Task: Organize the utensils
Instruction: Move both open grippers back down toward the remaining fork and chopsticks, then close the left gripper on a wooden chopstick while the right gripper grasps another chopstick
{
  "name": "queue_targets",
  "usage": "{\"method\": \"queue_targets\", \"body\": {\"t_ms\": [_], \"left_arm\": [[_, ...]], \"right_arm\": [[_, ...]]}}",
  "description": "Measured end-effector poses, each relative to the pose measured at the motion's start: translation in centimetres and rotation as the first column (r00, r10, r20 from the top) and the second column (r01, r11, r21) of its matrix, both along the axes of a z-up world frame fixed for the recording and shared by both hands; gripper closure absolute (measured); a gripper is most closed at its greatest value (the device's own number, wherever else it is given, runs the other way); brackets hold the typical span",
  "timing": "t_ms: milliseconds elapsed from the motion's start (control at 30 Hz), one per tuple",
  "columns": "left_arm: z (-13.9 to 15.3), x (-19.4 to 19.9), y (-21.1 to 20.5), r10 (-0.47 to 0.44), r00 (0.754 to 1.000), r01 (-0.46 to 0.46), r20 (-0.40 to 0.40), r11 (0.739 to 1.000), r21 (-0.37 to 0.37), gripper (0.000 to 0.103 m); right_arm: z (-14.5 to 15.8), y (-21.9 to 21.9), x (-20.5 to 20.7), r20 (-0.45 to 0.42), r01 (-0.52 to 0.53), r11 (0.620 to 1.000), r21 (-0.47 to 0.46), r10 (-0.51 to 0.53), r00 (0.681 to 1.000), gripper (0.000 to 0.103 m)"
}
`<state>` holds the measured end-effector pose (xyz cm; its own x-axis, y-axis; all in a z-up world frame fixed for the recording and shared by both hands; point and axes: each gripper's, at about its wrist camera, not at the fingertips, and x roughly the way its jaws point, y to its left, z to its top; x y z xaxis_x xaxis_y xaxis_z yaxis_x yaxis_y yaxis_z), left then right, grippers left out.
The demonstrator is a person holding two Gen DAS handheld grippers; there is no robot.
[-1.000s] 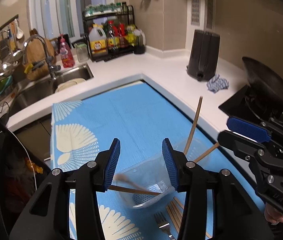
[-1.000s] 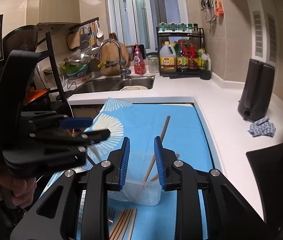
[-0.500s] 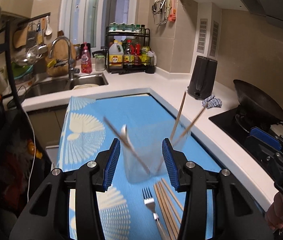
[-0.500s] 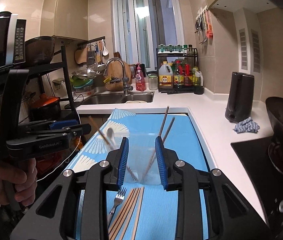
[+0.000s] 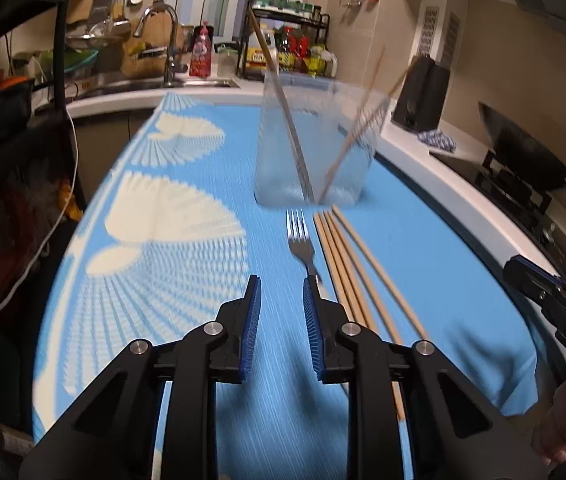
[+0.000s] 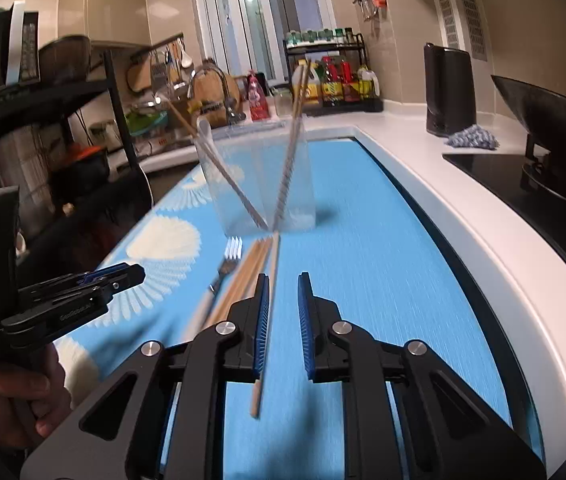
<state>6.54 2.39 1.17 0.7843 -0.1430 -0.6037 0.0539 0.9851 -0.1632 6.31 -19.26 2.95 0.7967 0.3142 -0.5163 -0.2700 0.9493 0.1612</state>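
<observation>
A clear container (image 5: 315, 140) holding upright chopsticks and a spoon stands ahead of both grippers on a blue mat (image 5: 171, 248). Nearer, a fork (image 5: 301, 240) and loose chopsticks (image 5: 347, 256) lie flat. The left gripper (image 5: 279, 300) and right gripper (image 6: 284, 300) have just been closing, jaws narrowly apart, empty. White counter (image 6: 463, 216) beyond. The right view reads "GenRobot.AI"; the left shows "DAS".

Lighting: dim, warm indoor; brightest at the window (image 6: 243, 20). Motion blur smears the clear container (image 5: 315, 140) below it. Fisheye bending, dark vignette at corners.
</observation>
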Motion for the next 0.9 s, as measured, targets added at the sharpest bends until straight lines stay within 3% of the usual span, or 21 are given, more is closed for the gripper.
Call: {"method": "queue_targets", "body": {"t_ms": [133, 267, 533, 900], "left_arm": [[-2.0, -1.8, -1.6, -0.032, 0.999, 0.032, -0.008, 0.999, -0.012, 0.083], [-3.3, -3.6, -3.4, -0.055, 0.998, 0.055, -0.01, 0.998, -0.024, 0.089], [-4.0, -5.5, -5.3, -0.07, 0.998, 0.07, -0.001, 0.997, -0.025, 0.09], [-4.4, -5.2, -6.8, -0.031, 0.999, 0.033, -0.015, 0.996, 0.086, 0.093]], "right_arm": [[-2.3, 0.3, -0.3, -0.075, -0.02, 1.0, 0.006, 0.02, 0.997, 0.087], [-3.8, 1.4, -0.4, -0.099, -0.054, 0.998, -0.023, 0.051, 0.994, 0.087], [-5.0, 2.4, -0.4, -0.126, -0.082, 0.996, -0.044, 0.076, 0.989, 0.087], [-6.6, 3.2, -0.1, -0.165, -0.092, 0.992, -0.087, 0.077, 0.983, 0.088]]}}
